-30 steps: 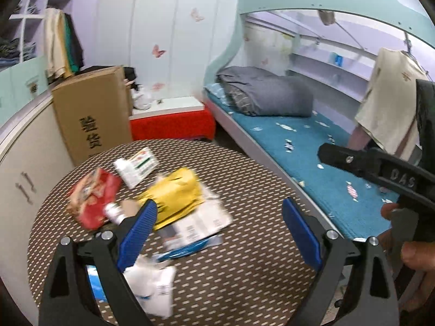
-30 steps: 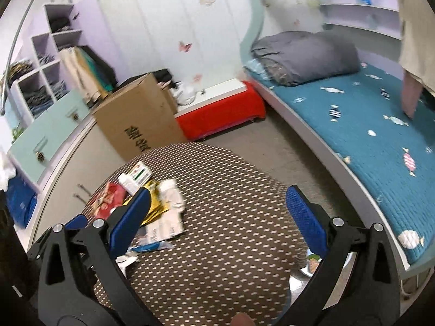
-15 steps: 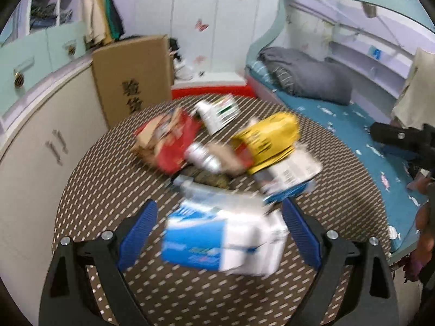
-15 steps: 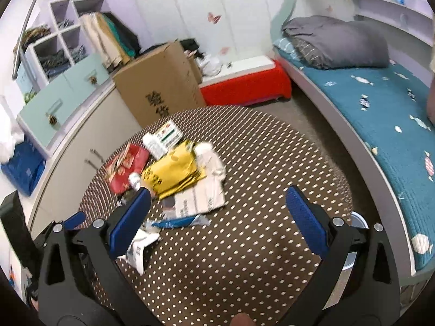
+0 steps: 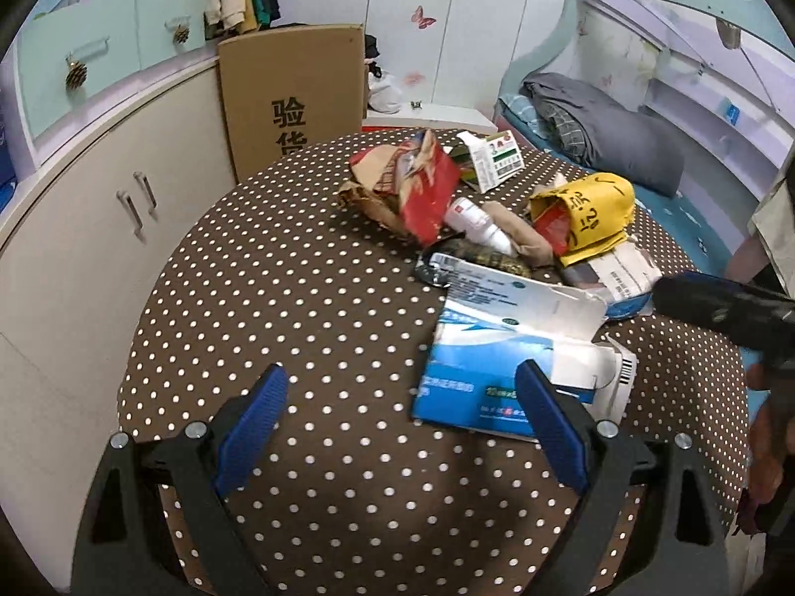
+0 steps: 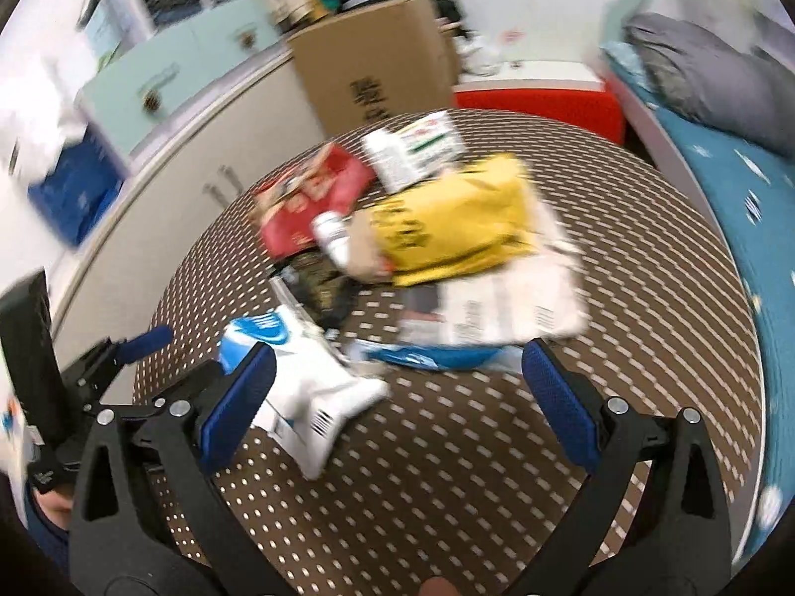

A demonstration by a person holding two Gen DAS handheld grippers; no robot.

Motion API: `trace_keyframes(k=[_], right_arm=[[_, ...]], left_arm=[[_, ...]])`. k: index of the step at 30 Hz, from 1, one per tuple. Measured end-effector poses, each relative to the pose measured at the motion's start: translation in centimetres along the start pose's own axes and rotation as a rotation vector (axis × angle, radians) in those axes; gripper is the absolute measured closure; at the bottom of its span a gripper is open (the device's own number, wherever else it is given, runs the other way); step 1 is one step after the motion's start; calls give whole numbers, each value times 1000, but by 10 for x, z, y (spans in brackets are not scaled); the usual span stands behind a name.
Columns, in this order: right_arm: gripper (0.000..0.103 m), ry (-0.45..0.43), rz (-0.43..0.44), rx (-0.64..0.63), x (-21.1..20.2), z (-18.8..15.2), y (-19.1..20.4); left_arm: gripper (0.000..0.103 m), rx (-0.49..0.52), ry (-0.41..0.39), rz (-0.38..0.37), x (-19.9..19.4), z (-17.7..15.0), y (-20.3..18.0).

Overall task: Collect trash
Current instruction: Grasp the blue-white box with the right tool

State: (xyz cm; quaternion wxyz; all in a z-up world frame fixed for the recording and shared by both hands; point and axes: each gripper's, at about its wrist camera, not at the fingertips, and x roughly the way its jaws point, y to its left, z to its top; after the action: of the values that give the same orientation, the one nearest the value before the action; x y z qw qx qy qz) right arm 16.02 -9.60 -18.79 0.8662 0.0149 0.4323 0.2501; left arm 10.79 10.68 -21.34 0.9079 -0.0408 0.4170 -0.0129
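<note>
On the round polka-dot table [image 5: 278,268] the trash sits in one loose heap toward the far side, and I take the blue-and-white carton [image 5: 502,372] as my landmark, since it lies nearest to me. My left gripper [image 5: 402,422] hangs just above the table on the near side of that carton, jaws spread wide and holding nothing; its right blue pad [image 5: 546,422] overlaps the carton's near corner in the view, though I cannot tell whether it touches. Beyond the carton lies a yellow bag [image 5: 591,218], with a white printed mailer [image 5: 621,273] poking out beside it. Farther left of the bag, past the carton, I see a red snack packet [image 5: 427,188], a small white bottle [image 5: 472,221] against it, and a white box with green print [image 5: 497,159] at the far end of the heap. My right gripper [image 6: 397,397] is also wide open and empty, hovering near the carton's right side above a blue strip of wrapper [image 6: 437,360]; its view is motion-blurred. Behind the table stands a cardboard box [image 5: 293,99], with a bed [image 5: 695,208] to the right.
</note>
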Motion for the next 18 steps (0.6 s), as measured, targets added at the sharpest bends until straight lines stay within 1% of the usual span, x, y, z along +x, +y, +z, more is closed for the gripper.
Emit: trace_keyframes(k=[2, 4, 5, 7, 9, 10, 11, 12, 14, 16, 18], right_arm=[[18, 28, 25, -66, 16, 6, 14], [36, 69, 48, -109, 35, 11, 25], [41, 100, 52, -130, 46, 11, 30], [67, 143, 58, -155, 61, 10, 35], [77, 152, 79, -165, 62, 7, 38], [85, 156, 89, -179, 59, 5, 41], [89, 156, 96, -196, 55, 0, 45], [96, 154, 92, -204, 52, -4, 46], [97, 138, 92, -193, 41, -14, 43], [97, 117, 106, -147, 29, -21, 34], [97, 92, 98, -112, 14, -28, 25]], left_arm=[[12, -6, -1, 8, -1, -1, 4], [12, -18, 1, 18, -2, -2, 8], [12, -25, 1, 21, -2, -2, 10], [12, -43, 5, 31, -2, -3, 17], [12, -50, 5, 38, -2, -3, 21], [12, -52, 6, 41, -1, -3, 23], [12, -54, 8, 45, 0, -3, 25], [12, -55, 9, 46, 0, -2, 25], [12, -52, 9, 43, 2, 0, 24], [12, -39, 5, 37, 3, 2, 20], [12, -25, 0, 24, 6, 7, 13]])
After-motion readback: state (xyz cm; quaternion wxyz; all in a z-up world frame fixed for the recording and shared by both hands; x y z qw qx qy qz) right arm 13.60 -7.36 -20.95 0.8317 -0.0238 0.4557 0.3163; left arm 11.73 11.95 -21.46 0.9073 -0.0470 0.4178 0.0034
